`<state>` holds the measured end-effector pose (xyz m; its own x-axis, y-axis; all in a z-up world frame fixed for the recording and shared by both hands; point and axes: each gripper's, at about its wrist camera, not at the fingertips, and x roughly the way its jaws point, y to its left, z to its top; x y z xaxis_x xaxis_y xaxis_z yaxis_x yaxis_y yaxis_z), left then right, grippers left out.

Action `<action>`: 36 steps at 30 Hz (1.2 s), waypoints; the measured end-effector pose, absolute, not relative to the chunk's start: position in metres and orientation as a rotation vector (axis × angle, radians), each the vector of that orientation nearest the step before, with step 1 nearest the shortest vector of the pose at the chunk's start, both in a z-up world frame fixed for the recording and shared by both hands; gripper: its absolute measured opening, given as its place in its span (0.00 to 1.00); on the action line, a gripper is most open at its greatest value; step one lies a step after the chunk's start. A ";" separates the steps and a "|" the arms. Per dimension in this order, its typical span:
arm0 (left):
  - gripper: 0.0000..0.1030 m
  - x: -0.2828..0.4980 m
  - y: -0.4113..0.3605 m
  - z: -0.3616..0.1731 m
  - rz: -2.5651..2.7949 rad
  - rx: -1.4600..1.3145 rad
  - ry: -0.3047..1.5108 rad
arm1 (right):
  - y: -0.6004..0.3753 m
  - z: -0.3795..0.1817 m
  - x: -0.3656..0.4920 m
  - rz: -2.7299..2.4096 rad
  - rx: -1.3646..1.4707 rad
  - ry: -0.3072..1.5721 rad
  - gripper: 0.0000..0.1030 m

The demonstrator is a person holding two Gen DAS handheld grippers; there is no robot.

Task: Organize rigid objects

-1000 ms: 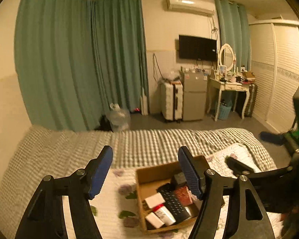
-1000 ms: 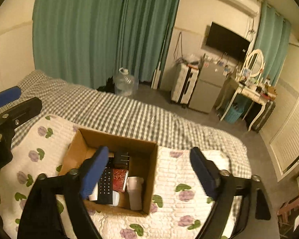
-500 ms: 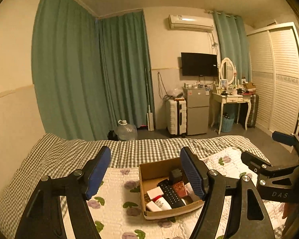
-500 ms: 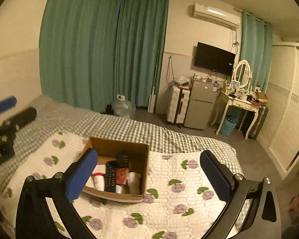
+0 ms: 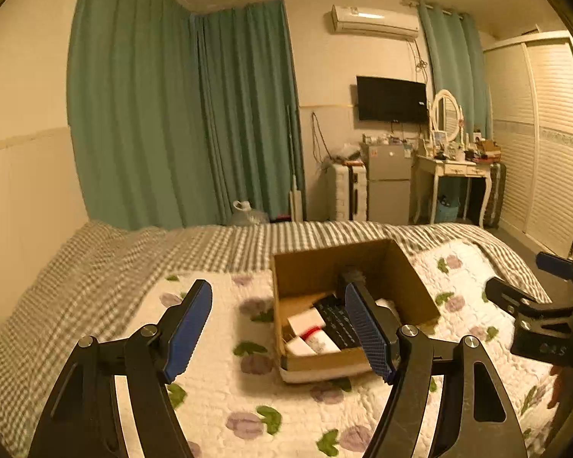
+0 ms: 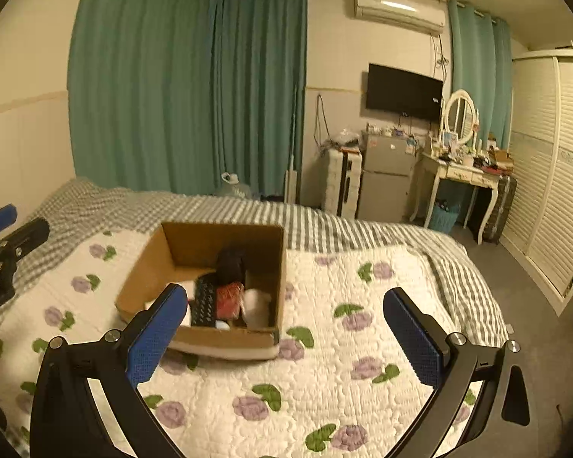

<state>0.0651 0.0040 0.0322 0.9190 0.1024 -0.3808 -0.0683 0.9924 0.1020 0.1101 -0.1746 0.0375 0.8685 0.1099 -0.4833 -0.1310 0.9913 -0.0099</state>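
Note:
An open cardboard box (image 5: 397, 263) (image 6: 210, 242) sits on the flowered quilt (image 6: 324, 374). Inside lie a black remote (image 5: 334, 320) (image 6: 204, 299), white boxes (image 5: 305, 322), a red item (image 6: 229, 299), a white cup (image 6: 258, 305) and a black adapter (image 6: 231, 263). My left gripper (image 5: 279, 328) is open above the quilt, its right finger in front of the box's near right corner. My right gripper (image 6: 284, 332) is open wide and empty, just short of the box. Each gripper also shows at the edge of the other's view: right gripper (image 5: 531, 305), left gripper (image 6: 7, 240).
A grey checked blanket (image 5: 95, 274) covers the far and left parts of the bed. Beyond the bed stand green curtains (image 6: 179, 76), a water jug (image 6: 231, 187), a suitcase (image 6: 342, 179), a small fridge (image 6: 384, 187), a dressing table (image 6: 462, 175) and a wardrobe (image 6: 554, 171).
Both views have sunk lower toward the bed and levelled out, so the box looks nearer and more of the room shows. The right gripper's jaws stand wider than a second ago.

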 end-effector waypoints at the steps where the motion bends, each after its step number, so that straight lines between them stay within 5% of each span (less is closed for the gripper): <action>1: 0.73 0.063 0.002 0.029 0.088 0.097 0.396 | -0.176 0.035 0.113 0.125 -0.032 0.510 1.00; 36: 0.73 0.063 -0.001 0.018 0.076 0.088 0.444 | -0.170 0.036 0.108 0.129 -0.012 0.469 1.00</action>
<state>0.0629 -0.0010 0.0185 0.9001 0.0929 -0.4256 -0.0545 0.9933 0.1016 0.1078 -0.1702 0.0357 0.8842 0.1211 -0.4511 -0.1267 0.9918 0.0179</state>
